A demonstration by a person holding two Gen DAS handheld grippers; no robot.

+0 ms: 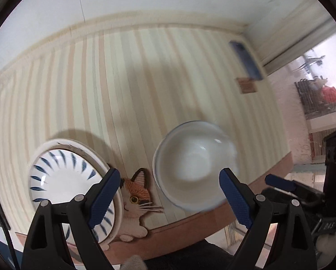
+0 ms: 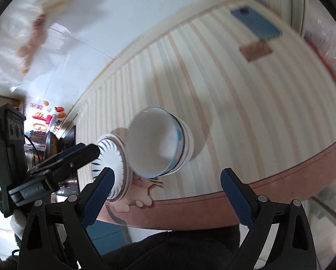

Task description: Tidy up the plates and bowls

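While both grippers hang over the near edge of the striped table, this is how things lie.

Table: a striped cloth (image 1: 145,78) in cream and tan covers it, with a brown border along the near edge.

White bowl: the white bowl (image 1: 193,168) sits on the cloth at about 3 o'clock from the plates, near them but apart. It is blurred in both views. From the right wrist camera the same bowl (image 2: 159,144) shows a blue band around its outside.

Plates: a blue-leaf plate (image 1: 62,180) lies inside a larger white plate (image 1: 110,231), at about 9 o'clock from the bowl. Both sit near the table's near edge.

Cat mat: a cat-shaped mat (image 1: 136,200) lies flat between the plates and the bowl; its left side is tucked under the plates.

Left gripper: the left gripper (image 1: 170,198) has its jaws wide apart and holds nothing. Its left finger overlaps the plates in the picture and its right finger overlaps the bowl's rim; contact cannot be told.

Right gripper: the right gripper (image 2: 168,200) also stands wide open and grips nothing. The bowl lies ahead of it at about 12 o'clock.

Far items: a blue phone (image 2: 256,23) and a small brown card (image 2: 255,50) lie at the far right of the cloth, at about 1 o'clock from the bowl.
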